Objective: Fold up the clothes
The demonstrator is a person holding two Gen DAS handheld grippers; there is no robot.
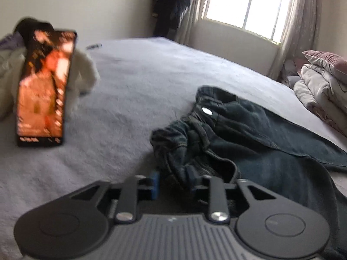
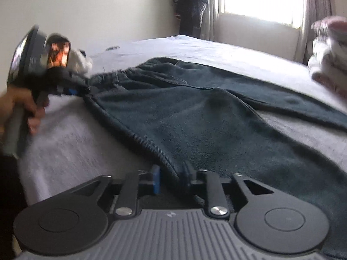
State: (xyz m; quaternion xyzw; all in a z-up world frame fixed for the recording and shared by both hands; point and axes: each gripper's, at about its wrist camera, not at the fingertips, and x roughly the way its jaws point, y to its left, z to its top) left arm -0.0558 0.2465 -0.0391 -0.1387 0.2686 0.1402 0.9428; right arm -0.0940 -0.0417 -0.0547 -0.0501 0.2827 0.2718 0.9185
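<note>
I read this as the grasp step: left gripper [image 1: 174,183] narrowed around the jeans' [image 1: 249,134] bunched waistband on the bed [image 1: 130,91], right gripper [image 2: 173,181] pinching a leg seam; next, lift both evenly.

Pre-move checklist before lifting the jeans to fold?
1. Left tongs on the bunched waistband of the dark blue denim jeans: fabric between the pads, clamp cannot tell.
2. Right tongs on the jeans' side seam: fabric between the pads, clamp cannot tell.
3. Jeans flat: not ok, waistband crumpled.
4. Grey bedspread beyond the jeans free: ok.
5. Lit black phone standing beside the jeans: ok, apart.
</note>
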